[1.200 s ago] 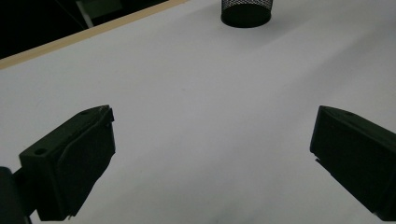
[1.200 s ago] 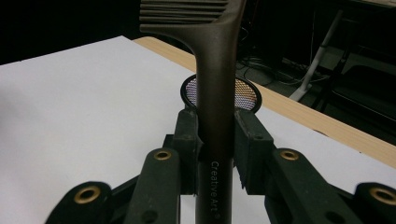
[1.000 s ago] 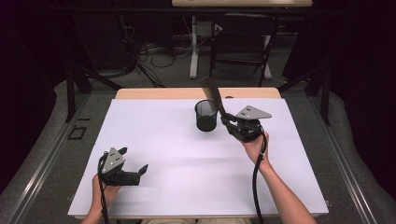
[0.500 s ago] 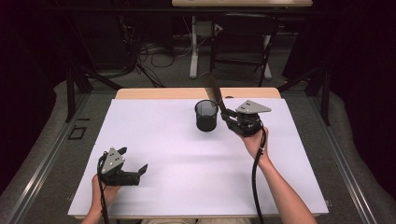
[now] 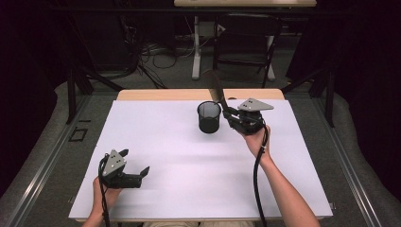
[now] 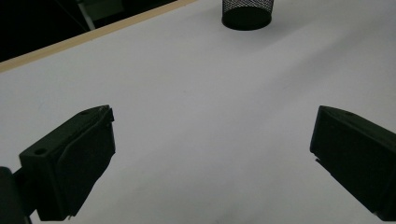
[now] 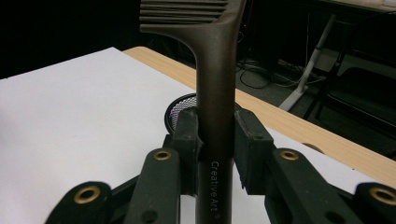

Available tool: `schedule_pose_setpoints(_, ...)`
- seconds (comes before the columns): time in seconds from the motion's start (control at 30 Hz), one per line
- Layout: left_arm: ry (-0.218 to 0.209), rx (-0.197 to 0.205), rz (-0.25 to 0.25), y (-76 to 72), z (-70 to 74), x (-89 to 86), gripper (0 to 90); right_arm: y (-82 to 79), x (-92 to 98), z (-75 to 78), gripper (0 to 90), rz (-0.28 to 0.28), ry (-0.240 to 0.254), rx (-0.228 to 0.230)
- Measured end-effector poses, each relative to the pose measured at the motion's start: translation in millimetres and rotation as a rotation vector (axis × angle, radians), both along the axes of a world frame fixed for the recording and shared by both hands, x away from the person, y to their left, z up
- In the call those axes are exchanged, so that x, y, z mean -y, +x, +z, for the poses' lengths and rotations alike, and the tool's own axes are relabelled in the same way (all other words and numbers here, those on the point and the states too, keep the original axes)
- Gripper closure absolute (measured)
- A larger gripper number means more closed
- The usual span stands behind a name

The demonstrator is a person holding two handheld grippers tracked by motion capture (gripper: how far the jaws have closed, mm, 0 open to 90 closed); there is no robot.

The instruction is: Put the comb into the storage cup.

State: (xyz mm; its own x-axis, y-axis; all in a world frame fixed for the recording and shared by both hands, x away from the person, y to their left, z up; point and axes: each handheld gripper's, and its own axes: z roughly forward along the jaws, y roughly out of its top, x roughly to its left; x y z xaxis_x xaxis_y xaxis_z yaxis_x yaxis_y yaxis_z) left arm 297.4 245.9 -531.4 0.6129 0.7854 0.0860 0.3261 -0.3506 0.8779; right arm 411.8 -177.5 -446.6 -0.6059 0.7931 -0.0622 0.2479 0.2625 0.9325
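Two black handheld grippers: the left gripper [image 5: 136, 172] and right gripper [image 5: 228, 113] each carry a grey three-cornered plate on top, a black cable trailing behind, brass-ringed pivot holes along the linkage. Bare forearms, no sleeves.

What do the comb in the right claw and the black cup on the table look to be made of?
Comb: probably moulded plastic, dark brown, matte with a soft sheen; teeth and handle are one piece, with lettering printed on it. Cup: looks like black wire mesh, likely metal; fine holes show light through its wall.
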Motion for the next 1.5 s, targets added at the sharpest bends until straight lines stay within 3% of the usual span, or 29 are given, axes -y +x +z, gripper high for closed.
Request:
schedule_pose_setpoints(0.8, -0.004, 0.002, 0.001, -0.5, 0.5, -0.5, 0.2, 11.7, -7.8, 5.0, 72.8, 0.000, 0.042, 0.027)
schedule_pose_setpoints(1.5, -0.004, 0.003, 0.001, -0.3, 0.3, -0.7, 0.2, 21.1, -9.5, -1.3, 72.8, -0.014, 0.059, 0.049)
